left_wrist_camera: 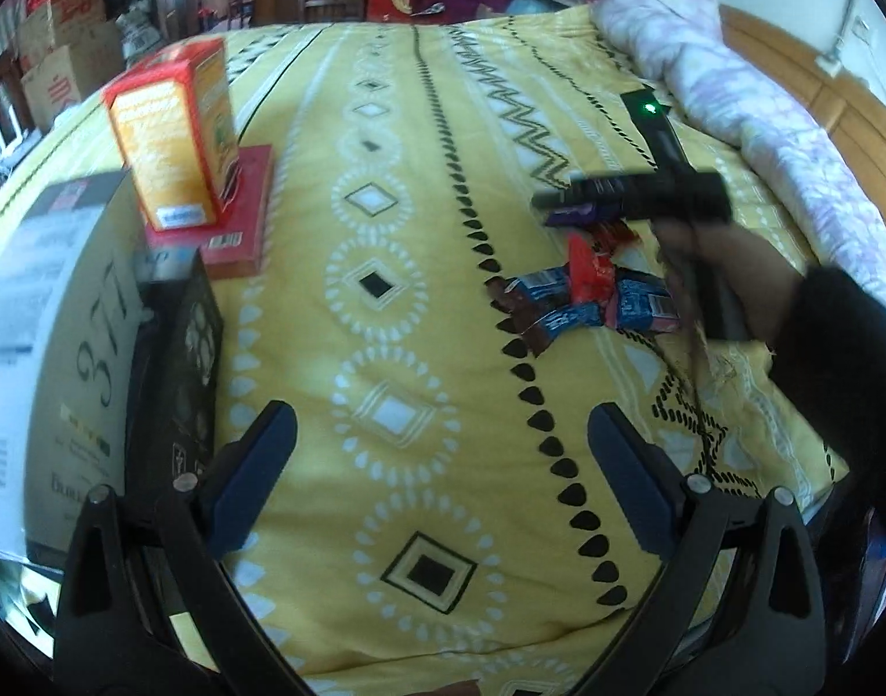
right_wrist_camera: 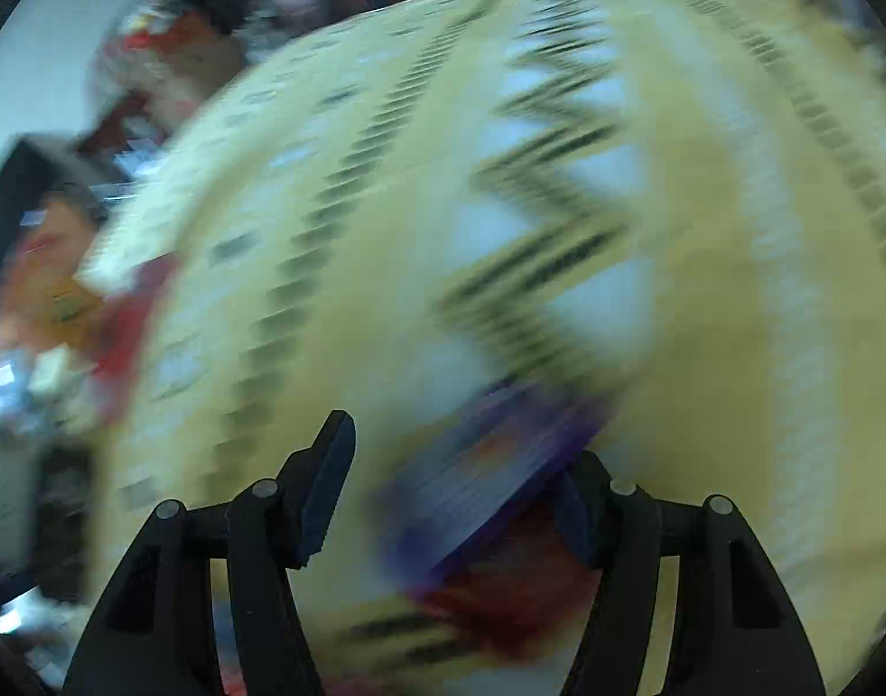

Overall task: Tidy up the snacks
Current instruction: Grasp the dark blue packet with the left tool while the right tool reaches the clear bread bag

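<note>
- While my left tongs (left_wrist_camera: pixel 443 481) hang wide apart over the yellow patterned bedspread (left_wrist_camera: pixel 384 290), they have hold of nothing; bare cloth shows between the two blue pads (left_wrist_camera: pixel 251 481).
- Across the bed in the left wrist view, my right tongs (left_wrist_camera: pixel 550 203) appear as a black bar with a purple snack packet (left_wrist_camera: pixel 570 213) at their tip, above the loose pile.
- That pile of small red and blue wrapped snacks (left_wrist_camera: pixel 582 296) lies on the bedspread just below the right tongs, beside the hand in a dark sleeve (left_wrist_camera: pixel 727 284).
- At the far left of the bed, a tall orange carton (left_wrist_camera: pixel 173 133) stands upright on a flat red box (left_wrist_camera: pixel 234 220).
- Nearer to me on the left, a black box with pale round pattern (left_wrist_camera: pixel 181 383) stands beside a large white printed board (left_wrist_camera: pixel 42 348).
- A rolled pale lilac quilt (left_wrist_camera: pixel 733 87) lies along the right edge of the bed.
- The right wrist view is badly smeared: the purple snack packet (right_wrist_camera: pixel 495 475) sits tilted against the right-hand finger, and the left-hand pad (right_wrist_camera: pixel 326 493) stands apart from it.
- From that blur I cannot tell whether the right tongs (right_wrist_camera: pixel 454 499) are actually clamped on the packet.
- A red smear lies just under the packet; I cannot tell what it is.
</note>
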Demonstrator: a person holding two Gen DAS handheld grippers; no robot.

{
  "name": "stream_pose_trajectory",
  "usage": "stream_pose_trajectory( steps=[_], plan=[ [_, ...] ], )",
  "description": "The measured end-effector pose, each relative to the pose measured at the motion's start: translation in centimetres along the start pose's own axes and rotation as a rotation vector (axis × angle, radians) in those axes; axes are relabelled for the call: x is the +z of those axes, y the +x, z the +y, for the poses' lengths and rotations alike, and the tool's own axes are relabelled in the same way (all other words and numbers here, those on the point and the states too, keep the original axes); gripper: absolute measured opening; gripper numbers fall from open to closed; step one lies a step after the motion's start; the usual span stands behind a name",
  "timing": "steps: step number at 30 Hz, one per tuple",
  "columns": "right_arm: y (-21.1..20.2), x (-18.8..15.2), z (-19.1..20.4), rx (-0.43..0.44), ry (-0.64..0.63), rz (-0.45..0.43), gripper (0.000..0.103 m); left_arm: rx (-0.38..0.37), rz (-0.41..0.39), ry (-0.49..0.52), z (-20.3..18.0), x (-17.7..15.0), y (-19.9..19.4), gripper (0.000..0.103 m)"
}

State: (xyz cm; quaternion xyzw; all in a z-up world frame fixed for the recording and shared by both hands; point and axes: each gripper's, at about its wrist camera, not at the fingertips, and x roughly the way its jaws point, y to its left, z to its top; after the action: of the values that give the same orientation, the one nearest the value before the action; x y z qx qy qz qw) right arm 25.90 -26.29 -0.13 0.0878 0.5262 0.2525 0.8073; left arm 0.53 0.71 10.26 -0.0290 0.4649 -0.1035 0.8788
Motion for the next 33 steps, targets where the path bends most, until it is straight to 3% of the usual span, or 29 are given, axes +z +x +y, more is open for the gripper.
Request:
stream_pose_trajectory(
  steps=[3, 4, 8, 10, 14, 19, 23, 25, 27, 28, 30, 31, 32, 33],
  plan=[
    [0.9, -5.1, 7.2, 0.043, -0.195, 0.118, 0.07, -0.013, -0.002, -0.023, 0.6, -0.4, -0.6, 0.101],
    [0.8, -6.3, 8.6, 0.038, -0.232, 0.121, 0.071, -0.013, -0.004, -0.025, 0.8, -0.6, -0.9, 0.101],
    [-1.2, -13.1, 13.5, 0.09, -0.286, 0.159, 0.073, -0.036, -0.001, -0.03, 1.0, -1.8, -2.2, 0.1],
    [-3.2, -15.2, 14.1, 0.092, -0.269, 0.123, 0.073, -0.043, -0.002, -0.021, 0.9, -2.4, -2.7, 0.1],
    [-9.7, -18.9, 12.6, 0.055, -0.142, -0.025, 0.074, -0.069, 0.005, -0.007, 0.4, -3.4, -2.7, 0.1],
    [-13.8, -22.7, 9.2, -0.006, 0.024, -0.083, 0.074, -0.108, 0.018, 0.069, -1.4, -3.3, -0.3, 0.099],
    [-14.2, -24.8, 7.7, -0.008, 0.086, -0.074, 0.074, -0.221, 0.144, 0.073, -2.4, -2.8, 4.0, 0.094],
    [-14.3, -25.1, 7.4, 0.002, 0.101, -0.075, 0.075, -0.274, 0.241, 0.101, -3.7, -2.9, 6.3, 0.081],
    [-14.1, -25.2, 7.0, 0.013, 0.123, -0.083, 0.077, -0.394, 0.315, 0.097, -4.9, -2.8, 7.9, 0.079],
    [-13.9, -25.3, 6.9, 0.018, 0.131, -0.087, 0.077, -0.417, 0.33, 0.109, -5.4, -2.8, 8.5, 0.08],
    [-14.0, -25.7, 6.4, 0.023, 0.147, -0.09, 0.077, -0.304, 0.3, 0.162, -6.0, -2.5, 9.7, 0.076],
    [-14.0, -25.8, 6.2, 0.027, 0.154, -0.092, 0.077, -0.231, 0.288, 0.185, -5.8, -2.3, 10.0, 0.07],
    [-14.1, -25.8, 5.9, 0.03, 0.163, -0.098, 0.077, -0.155, 0.27, 0.19, -5.5, -1.9, 10.1, 0.058],
    [-14.1, -25.9, 5.9, 0.031, 0.167, -0.101, 0.077, -0.11, 0.238, 0.163, -4.7, -1.3, 9.7, 0.058]
  ],
)
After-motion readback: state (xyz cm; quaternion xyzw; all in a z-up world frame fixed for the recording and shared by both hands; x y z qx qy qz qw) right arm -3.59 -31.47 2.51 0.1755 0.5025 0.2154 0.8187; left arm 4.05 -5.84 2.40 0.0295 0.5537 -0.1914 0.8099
